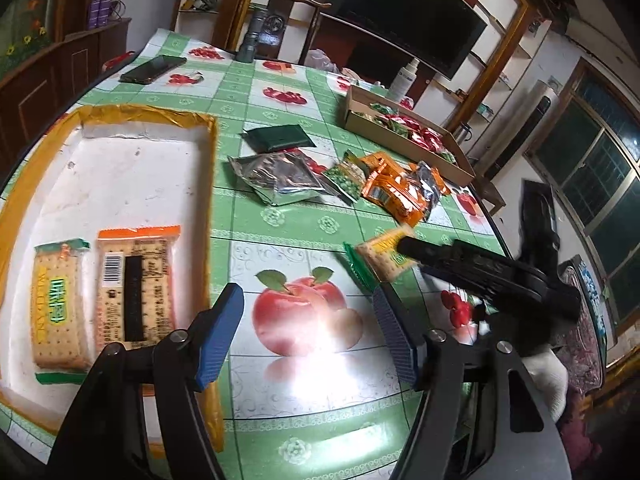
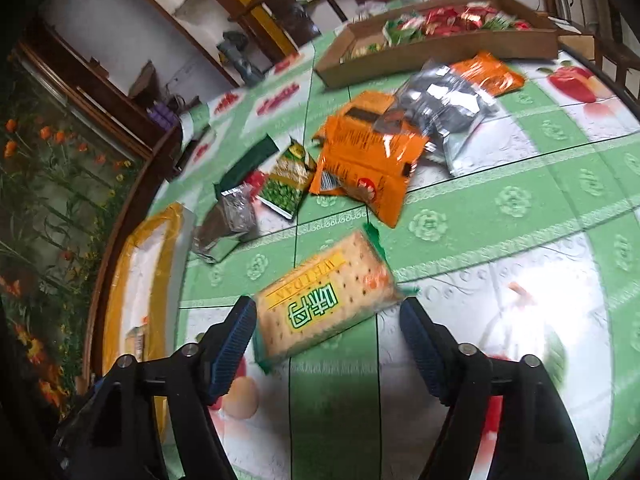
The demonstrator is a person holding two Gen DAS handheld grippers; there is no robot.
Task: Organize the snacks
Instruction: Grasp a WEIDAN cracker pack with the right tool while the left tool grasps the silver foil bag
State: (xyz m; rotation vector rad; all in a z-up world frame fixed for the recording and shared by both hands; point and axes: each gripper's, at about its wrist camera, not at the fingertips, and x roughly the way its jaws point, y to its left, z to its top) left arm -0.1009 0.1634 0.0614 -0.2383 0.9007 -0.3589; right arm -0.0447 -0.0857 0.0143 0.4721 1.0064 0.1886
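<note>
Right claw point(image 2: 328, 320): jaws spread wide, straddling the cracker packet point(image 2: 326, 300) without gripping it. The packet lies flat on the counter point(image 2: 500, 208), near its front edge. Close squarely across the packet's narrow width with light pressure; crackers likely crush easily. Left claw point(image 1: 308, 332): jaws wide apart, holding nothing, beside the white tray point(image 1: 132, 176) at the counter's left edge. The tray contains two cracker packets point(image 1: 136, 284), so it is the probable destination. The surface is a glossy green fruit-print cloth with glare. Loose snack bags point(image 2: 360, 160) occupy the counter's middle; a cardboard box point(image 2: 420, 52) sits at the far edge.
</note>
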